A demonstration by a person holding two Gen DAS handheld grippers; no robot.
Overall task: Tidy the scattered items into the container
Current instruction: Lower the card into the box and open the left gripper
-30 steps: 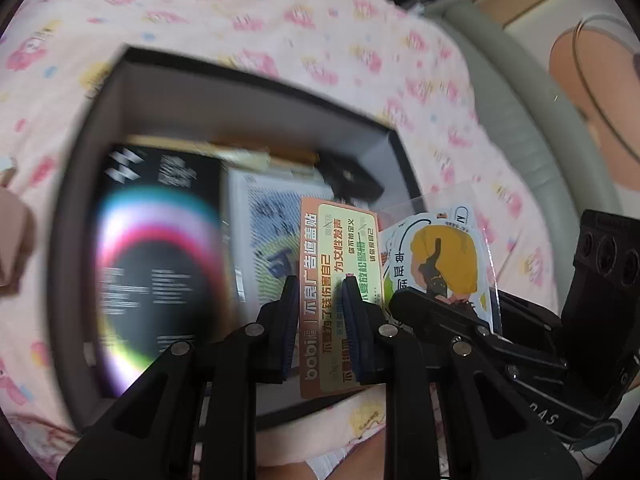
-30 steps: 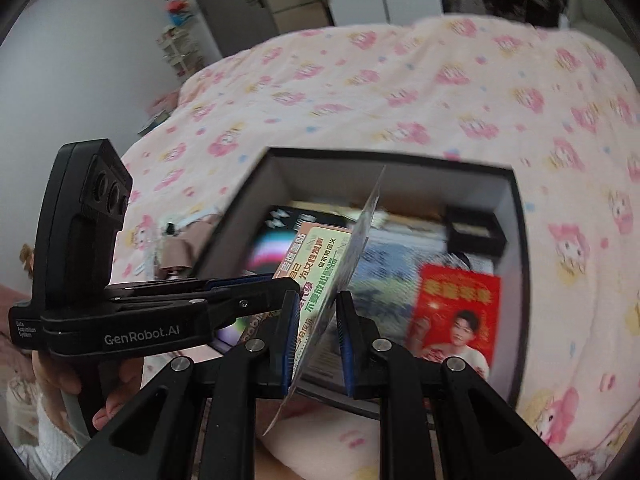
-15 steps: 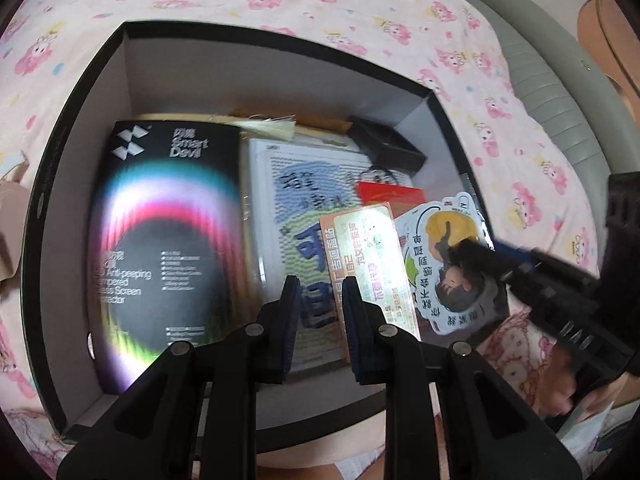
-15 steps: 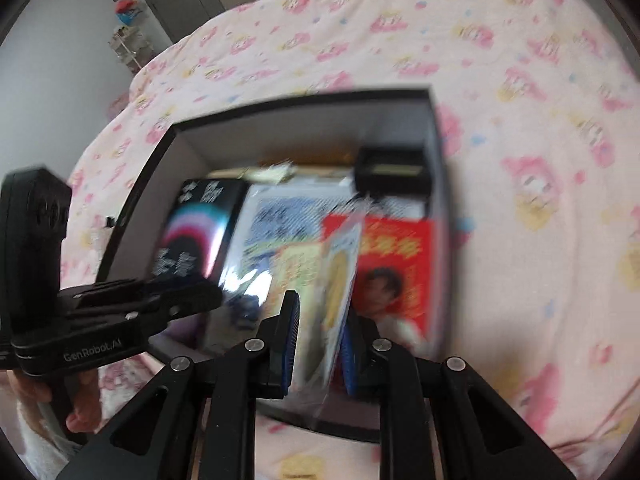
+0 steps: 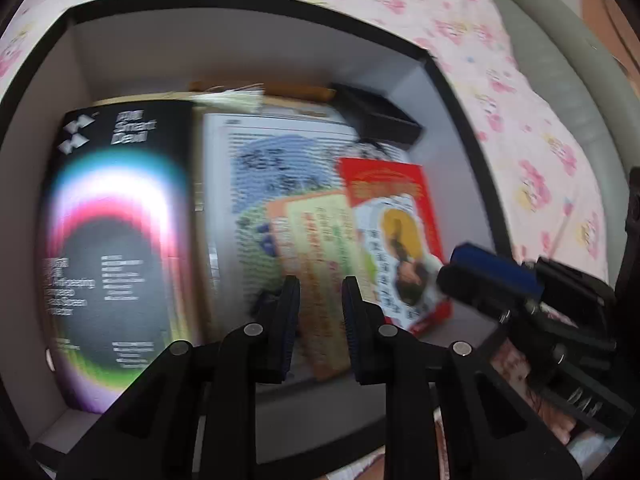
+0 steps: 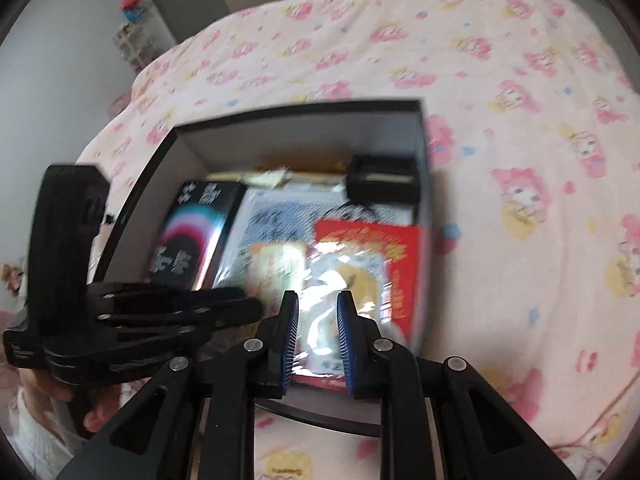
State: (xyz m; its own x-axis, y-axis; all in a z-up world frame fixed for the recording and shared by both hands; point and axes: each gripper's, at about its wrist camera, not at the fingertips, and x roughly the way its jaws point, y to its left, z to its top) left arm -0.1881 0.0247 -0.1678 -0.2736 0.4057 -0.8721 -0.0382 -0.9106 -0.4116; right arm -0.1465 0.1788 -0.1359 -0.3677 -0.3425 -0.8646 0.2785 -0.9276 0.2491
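Starting at the left, the black container box (image 5: 240, 0) is sitting on the pink cartoon bedspread (image 6: 520, 120), and a dark Smart Devil screen-protector pack (image 5: 112, 240) is lying flat along its left side. Next to it a pale printed sheet (image 5: 260, 168) is covering the middle of the floor, with a small black case (image 5: 376, 116) tucked into the far right corner. The left gripper (image 5: 322, 320) is hanging over the near wall, jaws standing narrowly apart with an orange leaflet card (image 5: 316, 240) showing between them; whether it is pinching the card or the card is lying loose in the box, I cannot tell. Moving right, a red envelope (image 5: 384, 184) is resting on the floor, and a clear sleeve with a yellow cartoon sticker (image 5: 400, 248) is lying over it. The right gripper (image 6: 318, 320) is hovering over that sleeve, jaws slightly parted, grip likewise unclear through the blur. Judging by this, most items are already in, these two are just arriving, and the visible bedspread is looking bare.
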